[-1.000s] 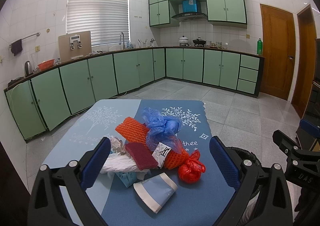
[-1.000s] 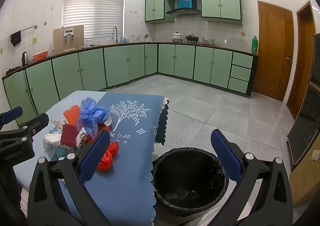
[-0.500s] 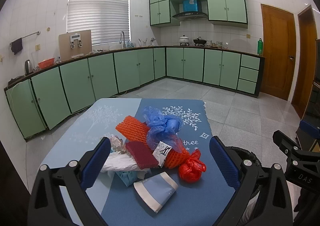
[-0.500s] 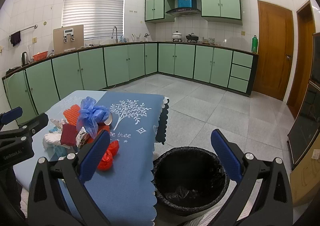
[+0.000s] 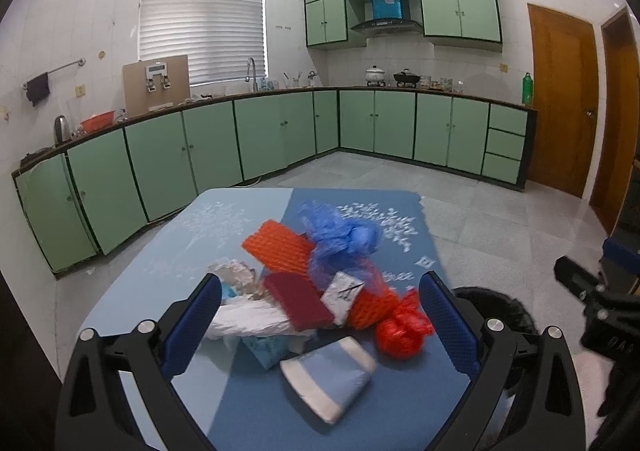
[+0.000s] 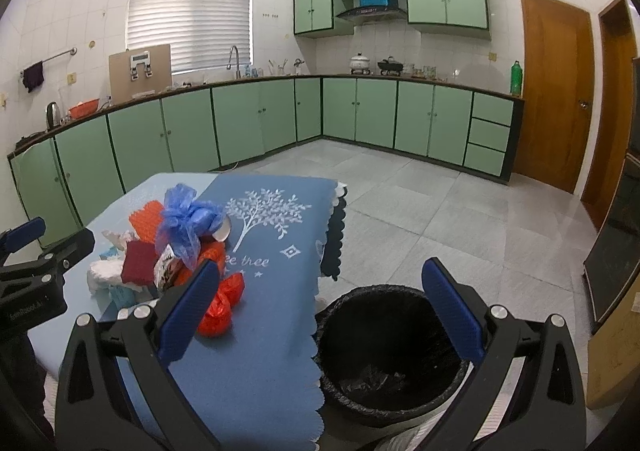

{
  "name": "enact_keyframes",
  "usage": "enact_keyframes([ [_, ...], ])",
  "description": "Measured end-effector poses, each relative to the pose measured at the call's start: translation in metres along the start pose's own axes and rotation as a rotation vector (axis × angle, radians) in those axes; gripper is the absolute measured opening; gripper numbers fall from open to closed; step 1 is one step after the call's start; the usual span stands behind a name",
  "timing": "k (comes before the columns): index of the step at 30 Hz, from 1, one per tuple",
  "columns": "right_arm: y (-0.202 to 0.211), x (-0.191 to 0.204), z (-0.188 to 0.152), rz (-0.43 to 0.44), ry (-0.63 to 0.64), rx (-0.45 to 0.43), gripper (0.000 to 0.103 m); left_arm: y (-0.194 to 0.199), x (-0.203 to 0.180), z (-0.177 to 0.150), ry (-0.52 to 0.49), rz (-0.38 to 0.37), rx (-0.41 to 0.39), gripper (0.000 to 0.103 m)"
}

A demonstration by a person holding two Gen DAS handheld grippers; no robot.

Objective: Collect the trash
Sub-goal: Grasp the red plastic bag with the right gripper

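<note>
Looks like we're at the very start: left gripper (image 5: 320, 311) is spread wide with nothing in it, trash pile (image 5: 316, 283) sitting right ahead between its fingers. Right gripper (image 6: 320, 303) is also agape and empty, hanging over the bin (image 6: 384, 351). Next move is probably dropping onto the blue paper cup (image 5: 328, 375) closest in.

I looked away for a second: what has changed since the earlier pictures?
Almost nothing. The left gripper has edged slightly toward the trash pile, fingers open. The right gripper stays open over the bin. Nothing was picked up or dropped.
</note>
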State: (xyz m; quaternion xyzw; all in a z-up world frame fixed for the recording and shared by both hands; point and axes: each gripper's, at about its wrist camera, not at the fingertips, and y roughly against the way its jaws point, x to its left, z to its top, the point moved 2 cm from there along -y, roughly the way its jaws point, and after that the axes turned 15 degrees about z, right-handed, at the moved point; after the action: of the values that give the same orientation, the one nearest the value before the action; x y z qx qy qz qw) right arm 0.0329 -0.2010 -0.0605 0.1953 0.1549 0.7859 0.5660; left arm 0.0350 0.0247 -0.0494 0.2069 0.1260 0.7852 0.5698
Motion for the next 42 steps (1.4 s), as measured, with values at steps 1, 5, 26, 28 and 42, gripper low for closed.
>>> enact_keyframes([
  [1,-0.005,0.001,-0.002,0.007,0.002,0.002,0.098,-0.004,0.002,-0.002,-0.004,0.005,0.006,0.097],
  [5,-0.028,0.005,-0.01,0.038,0.015,0.023,0.098,-0.023,0.013,-0.018,-0.001,0.019,0.039,0.097],
  [26,-0.117,0.038,-0.051,0.24,-0.028,0.21,0.073,-0.073,0.03,-0.066,-0.014,0.024,0.186,0.096],
  [28,-0.124,0.041,-0.054,0.241,-0.012,0.223,0.071,-0.074,0.03,-0.067,-0.015,0.025,0.187,0.096],
  [42,-0.126,0.041,-0.053,0.377,-0.034,0.251,0.001,-0.076,0.032,-0.07,-0.006,0.022,0.198,0.096],
])
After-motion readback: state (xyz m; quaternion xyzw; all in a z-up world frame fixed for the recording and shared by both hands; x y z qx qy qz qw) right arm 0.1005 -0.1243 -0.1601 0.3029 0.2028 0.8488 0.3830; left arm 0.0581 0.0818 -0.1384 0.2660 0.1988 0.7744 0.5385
